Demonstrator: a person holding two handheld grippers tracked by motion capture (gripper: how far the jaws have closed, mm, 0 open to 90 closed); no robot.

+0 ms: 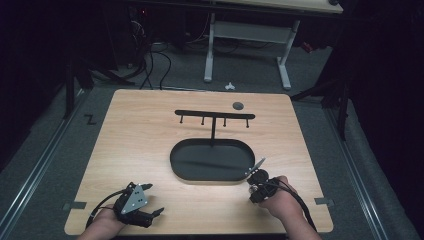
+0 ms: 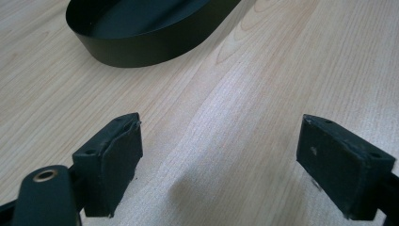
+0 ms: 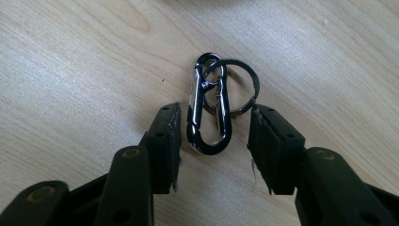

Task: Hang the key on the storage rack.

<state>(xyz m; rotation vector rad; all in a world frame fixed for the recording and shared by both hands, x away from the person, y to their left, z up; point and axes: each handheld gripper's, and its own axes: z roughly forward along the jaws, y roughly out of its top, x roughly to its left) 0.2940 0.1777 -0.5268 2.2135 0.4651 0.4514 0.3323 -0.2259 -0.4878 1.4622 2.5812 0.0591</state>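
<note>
A black carabiner (image 3: pixel 209 106) with a split ring (image 3: pixel 237 84) lies flat on the wooden counter (image 1: pixel 140 145), near the oval tray (image 1: pixel 212 160) under a hook rack (image 1: pixel 215 116). The right gripper (image 3: pixel 214 141) straddles it, jaws half-spread, not yet touching. The left gripper (image 2: pixel 219 160) rests released, holding nothing. Risk — the thin clip may skid or pivot out if the jaws pinch the ring unevenly.
</note>
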